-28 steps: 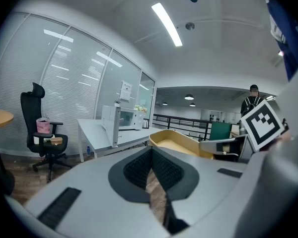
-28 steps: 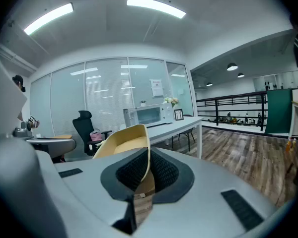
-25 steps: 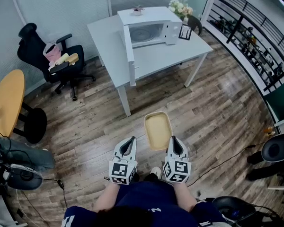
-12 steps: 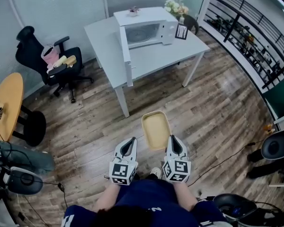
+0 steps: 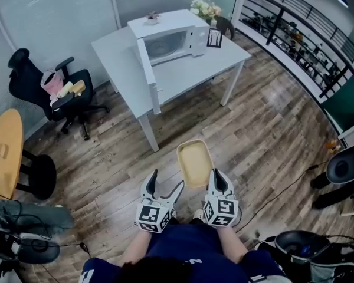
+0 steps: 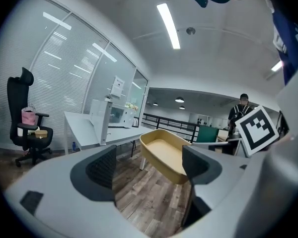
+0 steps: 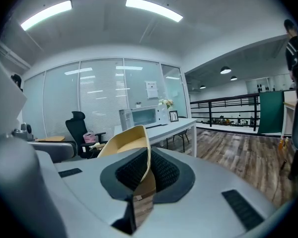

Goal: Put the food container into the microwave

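Observation:
A tan food container point(image 5: 195, 163) hangs over the wood floor in front of me, with my right gripper point(image 5: 217, 178) shut on its near right rim. In the right gripper view both pads point(image 7: 164, 170) pinch the container's thin wall point(image 7: 131, 138). My left gripper point(image 5: 165, 182) is beside it on the left; its jaws have just been opening and stand wide with nothing between them. The left gripper view shows the container point(image 6: 166, 150) beyond the right jaw. The white microwave point(image 5: 165, 37) sits on a white table point(image 5: 189, 75) ahead, door point(image 5: 147, 75) swung open.
A black office chair point(image 5: 53, 93) with bags stands left of the table. A round wooden table point(image 5: 3, 152) is at far left. Flowers point(image 5: 202, 7) and a photo frame point(image 5: 214, 38) stand beside the microwave. A railing point(image 5: 295, 34) runs along the right; cables and stands lie around my feet.
The left gripper's jaws went from shut to wide open. The right gripper kept its hold on the container. The table and microwave shifted leftward in the head view.

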Demonstrator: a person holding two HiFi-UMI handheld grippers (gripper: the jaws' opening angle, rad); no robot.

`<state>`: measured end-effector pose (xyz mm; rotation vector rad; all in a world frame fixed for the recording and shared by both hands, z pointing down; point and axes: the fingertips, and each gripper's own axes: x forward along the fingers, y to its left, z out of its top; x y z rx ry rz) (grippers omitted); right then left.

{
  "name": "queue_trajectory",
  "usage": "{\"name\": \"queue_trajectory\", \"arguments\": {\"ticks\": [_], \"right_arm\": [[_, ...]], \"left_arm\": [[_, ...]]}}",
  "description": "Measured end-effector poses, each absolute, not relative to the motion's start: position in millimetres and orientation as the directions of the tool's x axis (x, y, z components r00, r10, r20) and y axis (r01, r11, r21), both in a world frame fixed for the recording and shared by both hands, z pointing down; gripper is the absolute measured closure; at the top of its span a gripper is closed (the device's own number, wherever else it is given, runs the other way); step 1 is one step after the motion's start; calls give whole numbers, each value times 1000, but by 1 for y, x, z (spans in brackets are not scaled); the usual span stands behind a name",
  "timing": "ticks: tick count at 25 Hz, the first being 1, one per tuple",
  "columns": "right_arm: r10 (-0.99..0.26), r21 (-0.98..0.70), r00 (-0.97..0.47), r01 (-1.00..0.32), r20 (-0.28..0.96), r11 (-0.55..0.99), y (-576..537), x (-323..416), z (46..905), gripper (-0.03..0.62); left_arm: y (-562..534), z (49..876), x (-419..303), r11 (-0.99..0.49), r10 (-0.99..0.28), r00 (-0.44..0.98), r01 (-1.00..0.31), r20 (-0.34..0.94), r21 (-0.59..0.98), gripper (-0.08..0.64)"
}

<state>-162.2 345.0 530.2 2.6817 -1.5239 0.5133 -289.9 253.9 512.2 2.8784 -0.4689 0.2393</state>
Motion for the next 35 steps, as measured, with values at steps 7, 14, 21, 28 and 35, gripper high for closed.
{"name": "queue_trajectory", "arguments": {"ticks": [7, 14, 21, 28, 35], "right_arm": [[-816, -158, 497, -817, 295, -555, 325, -174, 538, 557], [-816, -174, 484, -816, 317, -552, 306, -154, 547, 557], [-867, -236, 393, -851, 306, -470, 263, -97, 555, 558], [-897, -241, 323, -884, 303, -400, 217, -6, 547, 558], [-916, -215, 284, -912, 283, -349, 189, 72, 541, 558]], "left_arm": [[223, 513, -297, -936, -275, 943, -307, 186, 172, 161], [211, 528, -272, -944, -247, 940, -288, 234, 160, 161], [188, 537, -215, -933, -279, 927, -323, 252, 155, 161], [158, 531, -136, -912, -335, 906, -380, 258, 152, 161], [135, 531, -66, -882, -400, 881, -445, 251, 156, 161]]}}
